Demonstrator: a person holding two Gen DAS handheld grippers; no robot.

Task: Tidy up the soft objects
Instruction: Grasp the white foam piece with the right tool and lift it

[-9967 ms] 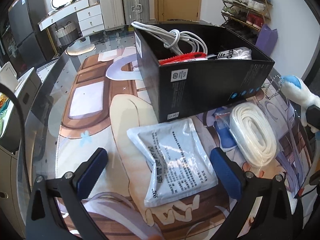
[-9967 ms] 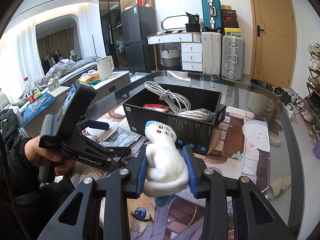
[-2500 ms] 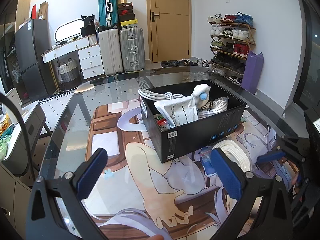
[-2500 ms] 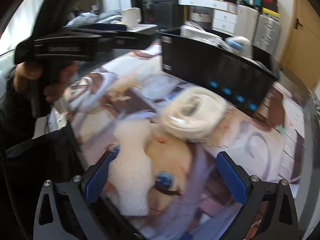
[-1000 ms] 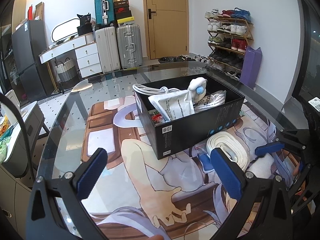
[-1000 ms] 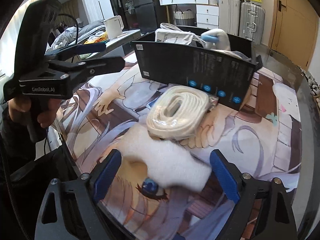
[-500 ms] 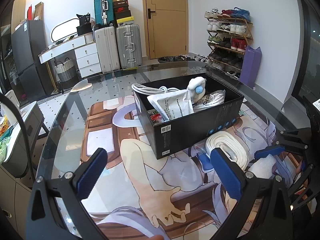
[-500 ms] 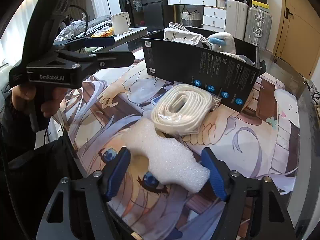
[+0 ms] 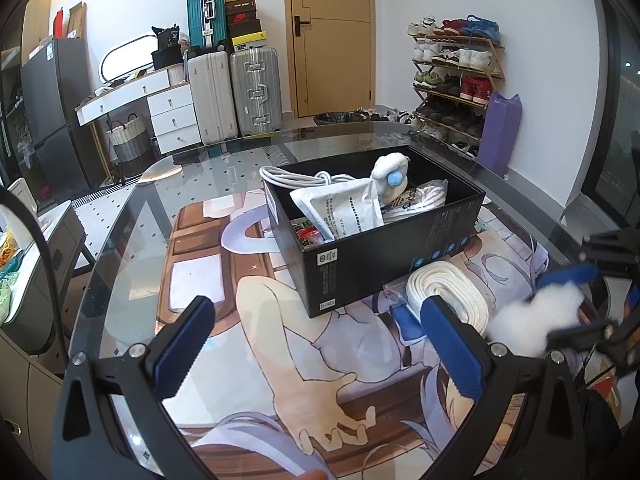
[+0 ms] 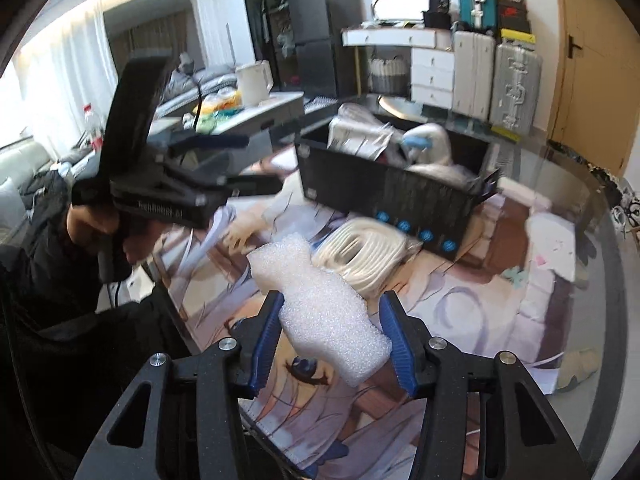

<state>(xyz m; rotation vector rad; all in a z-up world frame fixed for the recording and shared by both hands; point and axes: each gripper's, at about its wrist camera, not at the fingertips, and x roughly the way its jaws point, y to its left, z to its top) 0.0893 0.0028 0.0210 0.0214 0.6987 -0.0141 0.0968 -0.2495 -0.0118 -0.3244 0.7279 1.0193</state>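
My right gripper (image 10: 332, 340) is shut on a white foam piece (image 10: 320, 308) and holds it above the printed mat; it also shows at the right in the left wrist view (image 9: 536, 320). A coiled white strap (image 9: 448, 292) lies on the mat in front of the black box (image 9: 384, 256), also seen in the right wrist view (image 10: 360, 252). The box holds a white plush toy (image 9: 390, 172), a grey pouch (image 9: 344, 208) and white cables (image 9: 296, 178). My left gripper (image 9: 316, 344) is open and empty, hovering over the mat left of the strap.
The glass table (image 9: 132, 216) carries a printed mat (image 9: 280, 320). Suitcases (image 9: 232, 92), a dresser (image 9: 160, 108) and a shoe rack (image 9: 456, 76) stand beyond the table. The person's hand (image 10: 120, 224) holds the left gripper at the left in the right wrist view.
My right gripper has closed on the foam piece and lifted it off the mat. The left gripper has stayed nearly still and open.
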